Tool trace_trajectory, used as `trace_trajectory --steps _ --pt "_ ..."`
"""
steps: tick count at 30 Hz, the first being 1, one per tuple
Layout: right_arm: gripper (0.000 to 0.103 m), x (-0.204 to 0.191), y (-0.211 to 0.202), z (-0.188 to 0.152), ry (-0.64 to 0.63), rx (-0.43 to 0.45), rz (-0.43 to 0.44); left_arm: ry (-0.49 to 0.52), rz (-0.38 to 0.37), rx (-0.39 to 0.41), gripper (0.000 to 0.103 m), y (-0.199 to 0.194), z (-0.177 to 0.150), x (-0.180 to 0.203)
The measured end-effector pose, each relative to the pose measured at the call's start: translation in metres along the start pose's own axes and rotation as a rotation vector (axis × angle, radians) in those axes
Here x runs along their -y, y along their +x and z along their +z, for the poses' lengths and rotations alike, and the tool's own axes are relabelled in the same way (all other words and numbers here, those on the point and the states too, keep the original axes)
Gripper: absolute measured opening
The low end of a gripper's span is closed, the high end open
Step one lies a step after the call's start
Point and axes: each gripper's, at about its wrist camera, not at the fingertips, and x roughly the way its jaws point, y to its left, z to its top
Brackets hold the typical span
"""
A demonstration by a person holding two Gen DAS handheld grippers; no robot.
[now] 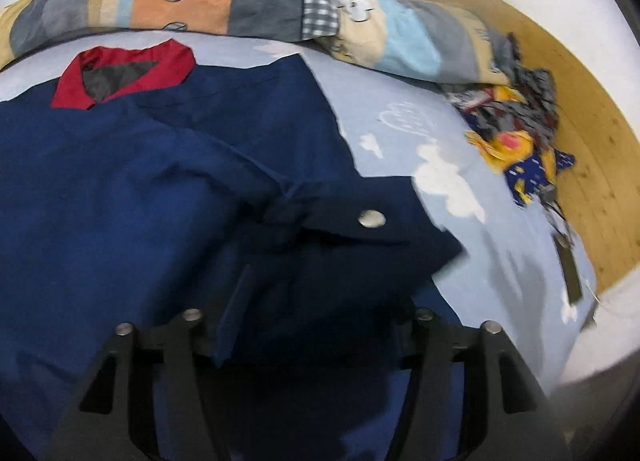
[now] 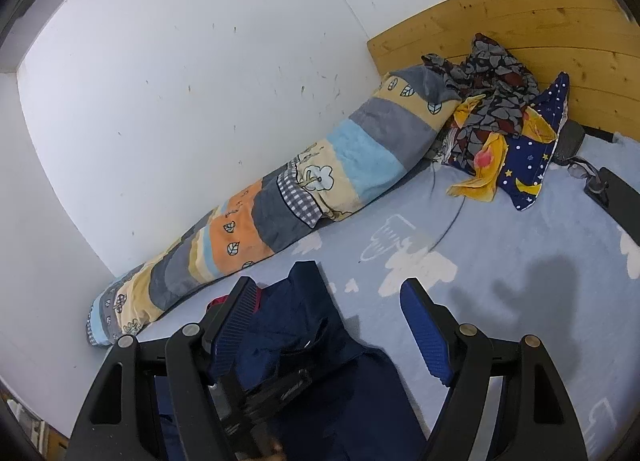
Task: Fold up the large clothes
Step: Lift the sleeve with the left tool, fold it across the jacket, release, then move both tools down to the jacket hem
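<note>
Navy fabric of the jacket (image 1: 132, 189) hides the left gripper (image 1: 308, 325) fingers at lower centre, so I cannot tell their state. Right gripper (image 2: 332, 325) fingers stand wide, above the bed (image 2: 500, 245).

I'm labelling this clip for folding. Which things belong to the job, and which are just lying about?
Job: navy shirt, left tool, right tool.
Lying about: striped quilt, heap of patterned clothes, glasses.

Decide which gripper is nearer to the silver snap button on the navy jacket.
Left. The left gripper sits directly under the folded sleeve bearing the snap button, its fingers hidden by the navy jacket. The right gripper hangs open over the jacket's edge, button unseen.
</note>
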Motion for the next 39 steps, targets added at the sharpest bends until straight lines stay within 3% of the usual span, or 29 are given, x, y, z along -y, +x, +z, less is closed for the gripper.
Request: trace_trajectory --steps 5,10,15,17,19,21,26,30,35,39 --pt "0.078 -0.001 0.002 -0.001 0.004 -0.006 0.007 0.07 0.033 0.075 0.063 -0.05 -0.01 -0.024" --pt "0.078 -0.005 0.007 -0.004 0.004 -0.026 0.019 0.017 0.143 0.145 0.066 -0.102 -0.013 -0.098" --pt "0.078 -0.006 0.015 -0.007 0.003 -0.045 0.007 -0.134 0.324 0.139 0.066 -0.119 -0.013 -0.202" --pt "0.078 -0.004 0.022 -0.01 0.016 -0.071 -0.001 -0.21 0.368 0.109 0.066 -0.118 -0.016 -0.24" --pt "0.078 -0.002 0.029 -0.012 0.034 -0.097 -0.001 -0.305 0.467 0.053 0.067 -0.113 -0.025 -0.279" --pt "0.078 0.001 0.035 -0.015 0.056 -0.121 -0.005 -0.413 0.391 0.078 0.067 -0.12 -0.036 -0.308" --pt "0.078 -0.003 0.045 -0.021 0.072 -0.149 0.003 -0.41 0.404 0.167 0.065 -0.146 -0.039 -0.3" --pt "0.078 -0.016 0.06 -0.033 0.044 -0.203 0.013 -0.265 0.395 0.218 0.066 -0.148 -0.02 -0.256" --pt "0.078 -0.037 0.103 -0.066 -0.012 -0.382 0.03 -0.036 0.415 0.157 0.067 -0.113 -0.009 -0.205" --pt "0.077 -0.047 0.142 -0.101 -0.027 -0.528 0.019 0.052 0.443 0.082 0.068 -0.087 -0.009 -0.194"
